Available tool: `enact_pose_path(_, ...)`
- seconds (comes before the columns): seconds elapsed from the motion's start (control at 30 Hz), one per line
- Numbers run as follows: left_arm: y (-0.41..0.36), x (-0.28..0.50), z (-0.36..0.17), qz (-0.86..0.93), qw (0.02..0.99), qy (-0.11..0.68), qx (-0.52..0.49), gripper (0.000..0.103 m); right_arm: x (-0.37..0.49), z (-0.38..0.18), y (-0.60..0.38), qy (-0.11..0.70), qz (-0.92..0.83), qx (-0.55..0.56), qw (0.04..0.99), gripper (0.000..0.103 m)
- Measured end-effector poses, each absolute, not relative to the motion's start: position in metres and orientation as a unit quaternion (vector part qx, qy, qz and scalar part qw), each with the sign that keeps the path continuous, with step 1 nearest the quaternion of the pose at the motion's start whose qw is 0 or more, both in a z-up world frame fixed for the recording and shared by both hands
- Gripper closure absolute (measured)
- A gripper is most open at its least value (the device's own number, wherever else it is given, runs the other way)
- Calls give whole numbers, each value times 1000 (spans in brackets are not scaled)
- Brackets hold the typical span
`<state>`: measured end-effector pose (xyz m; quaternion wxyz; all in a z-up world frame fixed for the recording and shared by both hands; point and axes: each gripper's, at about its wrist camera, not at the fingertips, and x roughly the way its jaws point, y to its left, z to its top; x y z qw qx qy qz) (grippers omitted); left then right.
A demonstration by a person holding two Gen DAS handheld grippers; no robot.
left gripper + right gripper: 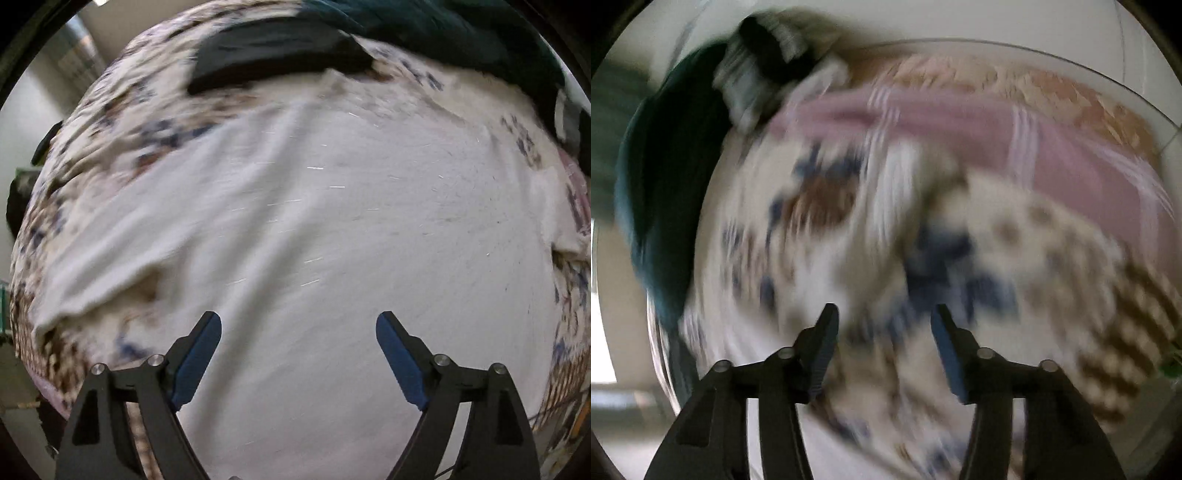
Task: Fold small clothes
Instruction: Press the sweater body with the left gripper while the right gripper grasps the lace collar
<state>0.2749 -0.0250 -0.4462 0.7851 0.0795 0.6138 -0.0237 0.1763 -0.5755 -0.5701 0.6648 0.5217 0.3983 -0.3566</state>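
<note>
The white garment (332,229) lies spread flat on the patterned cloth (122,122) beneath the left gripper (299,328), whose jaws gape empty like the right gripper's (884,317); soft, light and limp, it looks best pinched at a corner or hem.

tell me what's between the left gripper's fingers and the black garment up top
Only the white garment, spread flat on the patterned cover, fills the stretch from the open left gripper to the black garment; left wrist view.
</note>
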Motion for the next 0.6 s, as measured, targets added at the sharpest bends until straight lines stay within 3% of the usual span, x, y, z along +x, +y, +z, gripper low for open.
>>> enact_pose_path(0.03,-47,283,-459,-25,780,619,88,17,192,-577,-591,393,-363,525,662,25)
enact_pose_path(0.13,-87,291,-487,-27,756,646,103,17,228,-600,-624,431,-393,505,636,25)
enact_pose_path(0.17,-100,295,-495,-31,751,651,106,17,242,-612,-633,462,-397,487,626,32)
enact_pose_path(0.2,-108,296,-500,-31,747,655,112,17,246,-617,-635,484,-405,468,618,44)
enact_pose_path(0.23,-115,298,-505,-27,743,658,120,17,246,-619,-635,498,-412,453,614,90)
enact_pose_path(0.37,-118,302,-520,-22,732,670,118,16,197,-581,-638,437,-399,455,666,89)
enact_pose_path(0.47,-108,308,-532,-11,727,678,108,0,140,-556,-636,397,-402,456,687,89)
enact_pose_path(0.6,-99,316,-542,-12,724,685,83,0,73,-559,-640,382,-406,460,691,88)
